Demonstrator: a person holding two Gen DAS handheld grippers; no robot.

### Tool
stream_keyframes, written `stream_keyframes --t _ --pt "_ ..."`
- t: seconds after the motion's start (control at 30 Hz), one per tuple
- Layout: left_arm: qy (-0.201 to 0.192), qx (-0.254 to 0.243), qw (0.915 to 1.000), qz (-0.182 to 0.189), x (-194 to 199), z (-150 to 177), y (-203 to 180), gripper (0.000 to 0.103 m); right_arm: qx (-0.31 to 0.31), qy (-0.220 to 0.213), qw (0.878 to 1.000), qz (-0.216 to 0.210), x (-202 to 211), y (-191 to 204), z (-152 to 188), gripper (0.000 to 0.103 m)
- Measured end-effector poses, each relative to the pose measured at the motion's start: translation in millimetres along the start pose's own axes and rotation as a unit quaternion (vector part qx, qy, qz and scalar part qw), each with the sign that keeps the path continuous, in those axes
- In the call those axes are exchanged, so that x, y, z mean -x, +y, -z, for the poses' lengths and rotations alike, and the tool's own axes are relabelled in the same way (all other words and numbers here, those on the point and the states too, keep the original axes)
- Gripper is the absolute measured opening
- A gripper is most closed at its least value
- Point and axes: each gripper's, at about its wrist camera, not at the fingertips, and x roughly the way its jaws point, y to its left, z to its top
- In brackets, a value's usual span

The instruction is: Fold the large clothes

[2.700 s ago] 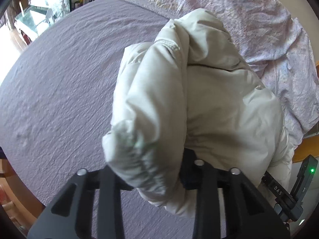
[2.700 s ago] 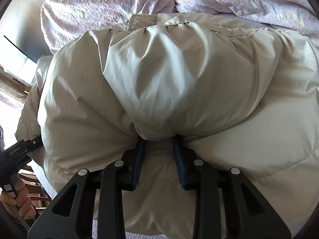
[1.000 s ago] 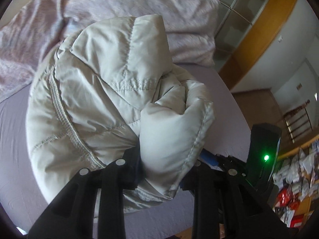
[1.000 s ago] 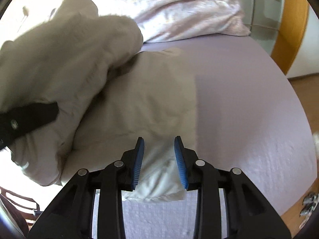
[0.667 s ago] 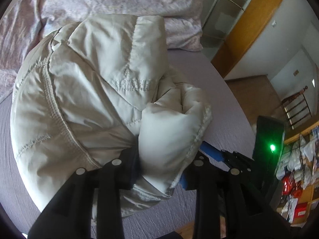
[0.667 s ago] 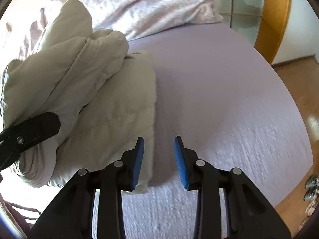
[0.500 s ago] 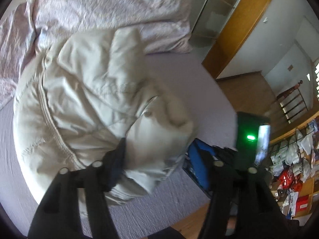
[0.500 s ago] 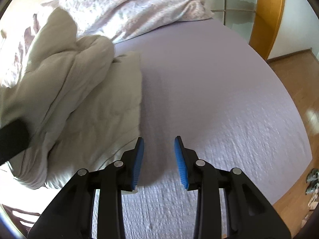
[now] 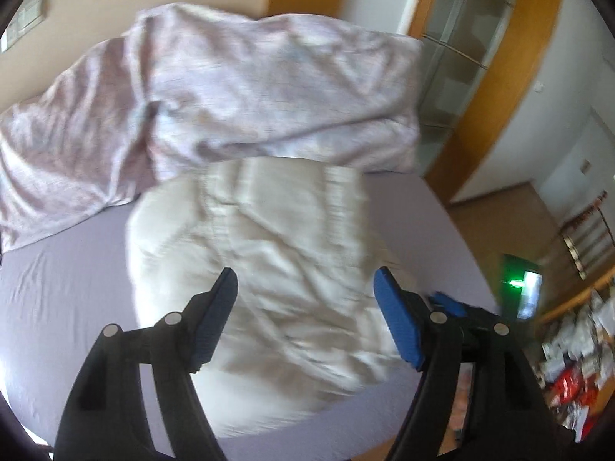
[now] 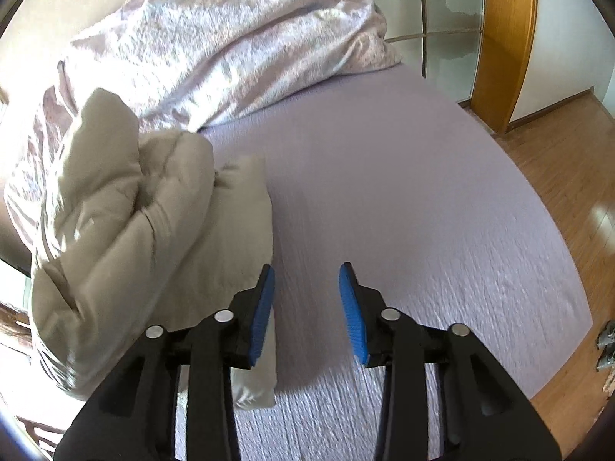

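A cream puffer jacket lies bundled on the lilac bed sheet, just below the pillows. My left gripper is open and empty, hovering over the jacket's near part. In the right wrist view the jacket lies folded in a heap at the left. My right gripper is open and empty above the bare sheet, its left finger beside the jacket's right edge. The right gripper's blue pad and green light also show at the right of the left wrist view.
A crumpled pink duvet lies across the head of the bed behind the jacket. A wooden door frame and glass panel stand past the bed's right side. Wood floor lies beyond the bed edge. Clutter sits on the floor at far right.
My left gripper opened and let the jacket drop onto the bed, then pulled back. My right gripper stayed open and drifted right, away from the jacket.
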Motion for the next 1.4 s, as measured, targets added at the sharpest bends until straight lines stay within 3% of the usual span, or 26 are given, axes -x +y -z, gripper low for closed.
stream_keyframes --t 0.1,0.23,0.37,0.57,1.0,1.2,1.4 --pt "-0.005 0.024 0.9989 -0.04 -10.6 -3.4 29.7 0.075 0.002 -0.005 1.0 -0.002 0.1 3.9 -4.3 0.04" --pt "0.019 0.051 0.9955 -0.078 -32.9 -0.5 68.6 0.075 0.007 -0.01 1.0 -0.003 0.2 10.6 -6.7 0.045" --pt "0.049 0.077 0.9928 -0.079 -57.7 10.3 88.2 0.075 0.012 -0.015 1.0 -0.006 1.3 15.7 -10.2 0.045" --pt "0.054 0.073 0.9945 -0.053 -73.3 16.2 78.8 0.076 0.014 -0.032 0.999 -0.016 11.5 18.9 -18.5 0.045" --pt "0.057 0.034 0.9956 -0.066 -107.9 23.4 30.6 0.079 0.049 -0.061 0.995 -0.057 39.5 50.0 -37.5 0.045" --pt "0.051 0.028 0.9962 -0.064 -94.6 17.7 42.2 0.079 0.092 -0.053 0.991 -0.08 33.5 96.6 -46.5 0.045" --pt "0.036 0.041 0.9948 -0.086 -85.2 10.3 66.8 0.08 0.115 -0.035 0.988 -0.093 15.6 128.9 -55.0 0.045"
